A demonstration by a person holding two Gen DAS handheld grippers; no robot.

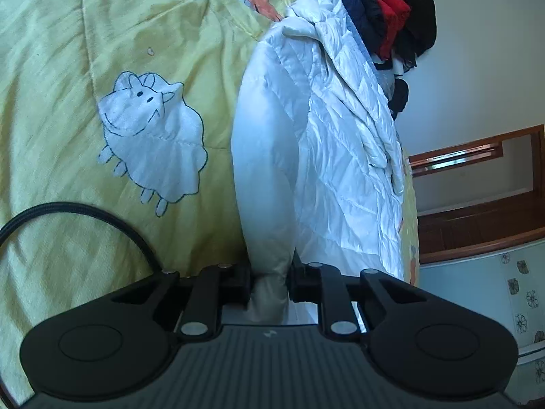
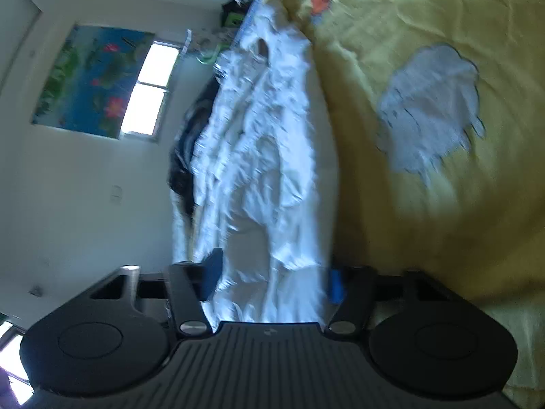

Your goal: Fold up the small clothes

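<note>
A white quilted jacket [image 1: 340, 156] lies in a long bunched strip on a yellow bed cover [image 1: 68, 102]. My left gripper [image 1: 269, 286] is shut on the jacket's near end, with a narrow fold of white cloth pinched between its black fingers. In the blurred right wrist view the same jacket [image 2: 259, 136] runs away from my right gripper [image 2: 272, 283]. The cloth fills the whole gap between the gripper's blue pads [image 2: 335, 286] and touches both, so the grip looks shut on a thicker bunch of the jacket.
The cover bears a white sheep print [image 1: 153, 136]. A pile of dark and red clothes [image 1: 391, 17] lies past the jacket's far end. A black cable [image 1: 85, 211] loops over the cover. Wooden furniture [image 1: 477, 231] stands beyond the bed's edge; a wall with a window [image 2: 150, 88] is opposite.
</note>
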